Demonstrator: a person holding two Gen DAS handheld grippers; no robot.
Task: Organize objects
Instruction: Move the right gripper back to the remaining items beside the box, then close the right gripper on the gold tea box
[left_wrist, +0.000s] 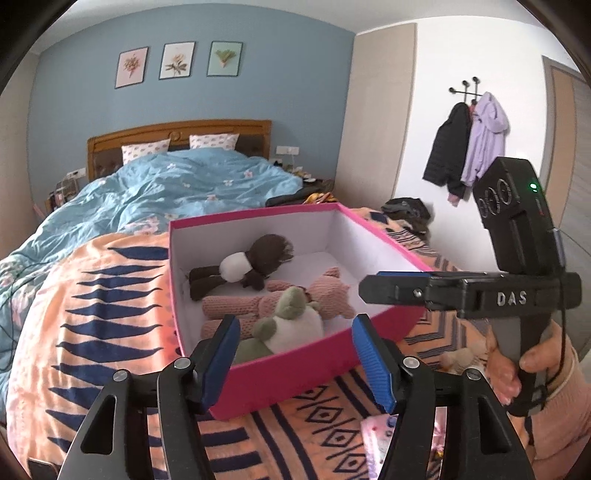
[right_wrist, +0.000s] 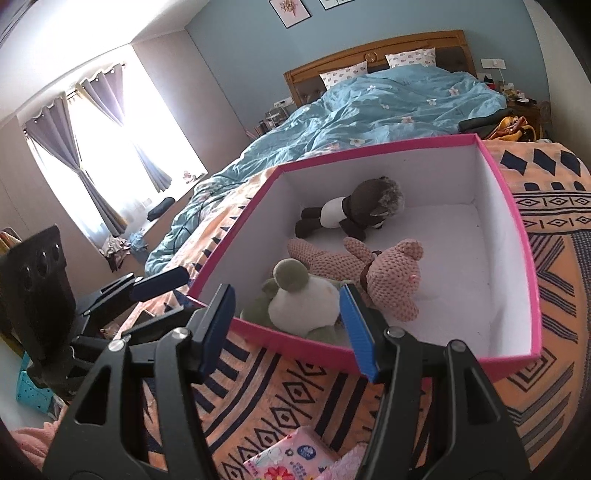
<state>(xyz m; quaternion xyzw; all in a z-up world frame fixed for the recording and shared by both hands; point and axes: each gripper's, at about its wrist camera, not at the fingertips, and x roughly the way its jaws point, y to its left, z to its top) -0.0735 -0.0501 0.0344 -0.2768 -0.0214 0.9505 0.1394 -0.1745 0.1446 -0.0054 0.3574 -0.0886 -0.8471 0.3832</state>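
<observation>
Three soft toys already lie inside the pink box (left_wrist: 258, 384), which sits on the orange patterned blanket (left_wrist: 110, 295) of the bed. Working left to right in the left wrist view: the left gripper (left_wrist: 291, 362) hangs just short of the box's near wall, its blue pads spread apart with nothing between them but air. Beyond its fingertips the brown and white plush (left_wrist: 251, 266) lies at the far left of the box floor, the green and white plush (left_wrist: 291, 321) is nearest the fingers against the near wall, and the pink knitted bear (left_wrist: 321, 295) stretches just behind it. To the right, a hand (left_wrist: 517, 373) holds the right gripper (right_wrist: 288, 325), which also stands open and empty, poised over the near rim with the green plush just past its tips.

Judging from this, most of the sorting looks done. Still outside, below and right of the left fingers, is a pink printed packet (left_wrist: 376, 435), and a small pale toy (left_wrist: 458, 360) rests on the blanket by the hand. These seem to be what is left to put away.
</observation>
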